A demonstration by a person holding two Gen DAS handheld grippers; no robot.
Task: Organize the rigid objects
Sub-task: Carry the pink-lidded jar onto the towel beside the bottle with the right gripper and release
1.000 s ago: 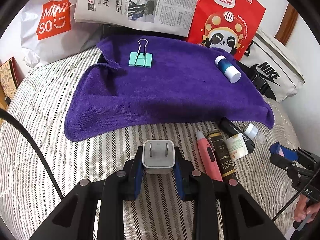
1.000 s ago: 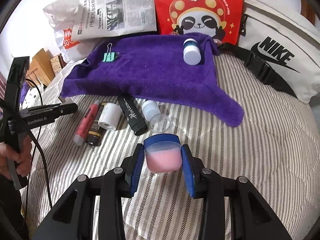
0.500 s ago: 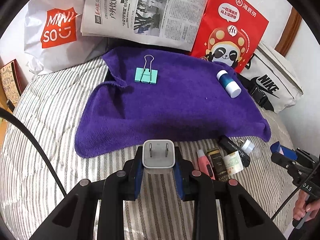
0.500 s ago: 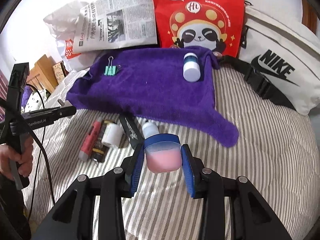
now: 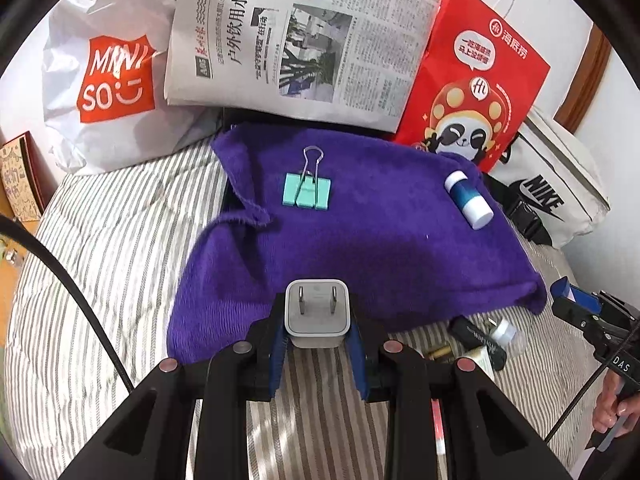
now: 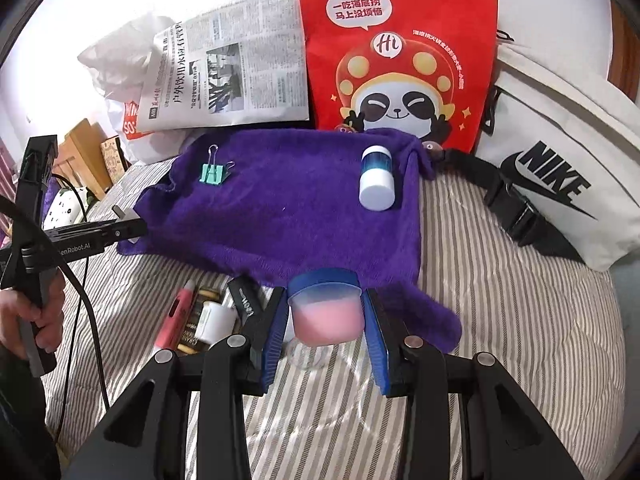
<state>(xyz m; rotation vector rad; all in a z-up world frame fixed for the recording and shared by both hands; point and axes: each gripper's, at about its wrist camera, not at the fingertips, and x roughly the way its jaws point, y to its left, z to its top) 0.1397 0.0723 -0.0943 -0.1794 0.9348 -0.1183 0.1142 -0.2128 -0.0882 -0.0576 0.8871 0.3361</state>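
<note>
My left gripper is shut on a white plug adapter, prongs facing up, over the near edge of the purple towel. My right gripper is shut on a pink jar with a blue lid, held above the purple towel's near edge. On the towel lie a teal binder clip and a blue-and-white bottle. Several small items, among them a pink pen and a black tube, lie on the striped bedding in front of the towel.
Along the back stand a white Miniso bag, a newspaper, a red panda bag and a white Nike bag. Striped bedding spreads around the towel. A hand holds the other gripper at the left.
Both grippers have risen and moved forward toward the towel, each still holding its object. The small items on the bedding have slid down and partly behind the fingers.
</note>
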